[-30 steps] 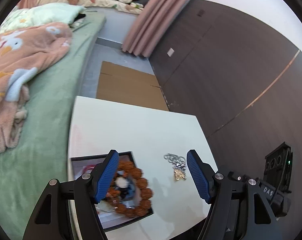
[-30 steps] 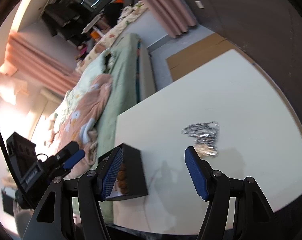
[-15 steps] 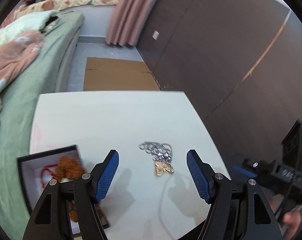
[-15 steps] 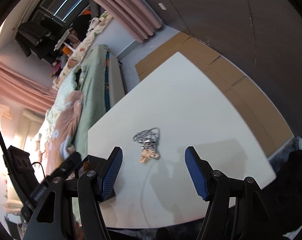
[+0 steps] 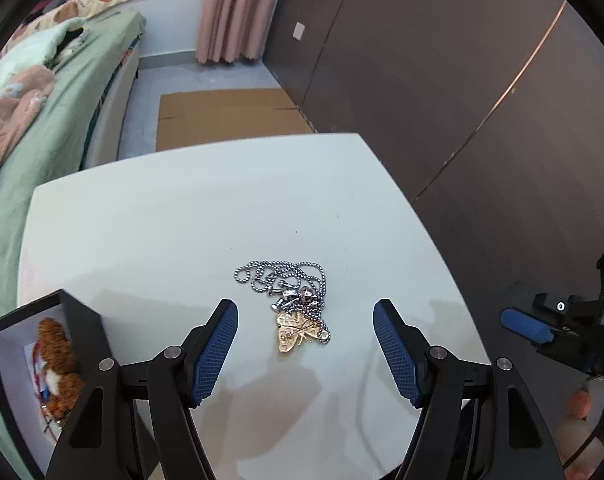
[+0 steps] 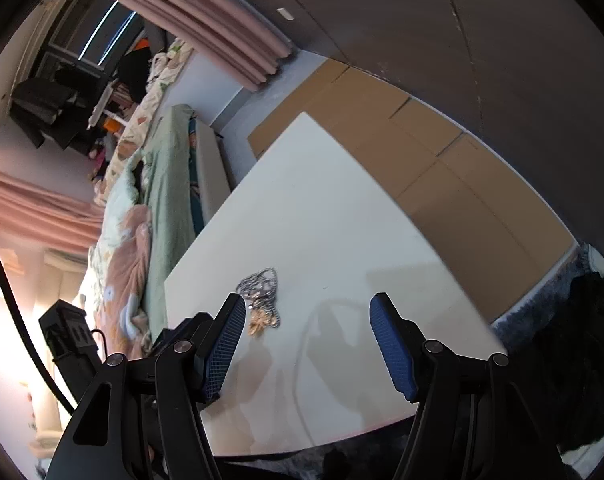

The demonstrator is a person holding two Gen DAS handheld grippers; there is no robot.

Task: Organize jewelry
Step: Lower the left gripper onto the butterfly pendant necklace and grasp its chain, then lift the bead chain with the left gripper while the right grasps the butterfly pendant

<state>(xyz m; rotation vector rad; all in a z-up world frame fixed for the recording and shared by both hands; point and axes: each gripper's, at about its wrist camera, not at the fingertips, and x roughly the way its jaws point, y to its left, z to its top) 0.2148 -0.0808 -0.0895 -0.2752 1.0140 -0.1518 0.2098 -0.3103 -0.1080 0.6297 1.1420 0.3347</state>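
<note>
A tangled silver chain necklace (image 5: 286, 280) with a gold butterfly pendant (image 5: 296, 332) lies in the middle of the white table (image 5: 182, 220). My left gripper (image 5: 306, 320) hangs open just above it, the pendant between its blue pads. A black jewelry box (image 5: 46, 364) with a brown bead bracelet (image 5: 58, 360) inside stands at the table's left near corner. In the right wrist view the necklace (image 6: 260, 288) sits just beyond the left pad of my right gripper (image 6: 304, 320), which is open and holds nothing. The right gripper (image 5: 542, 324) also shows at the far right of the left wrist view.
A bed with green sheet (image 5: 62, 120) and pink blanket runs along the table's left side. Flat cardboard (image 5: 226, 116) lies on the floor beyond the table. A dark panelled wall (image 5: 442, 100) stands to the right. A dark rug (image 6: 562, 320) lies by the table's right edge.
My left gripper has swung right from over the jewelry box to above the necklace. The right gripper has also shifted right, so the necklace now lies near its left pad.
</note>
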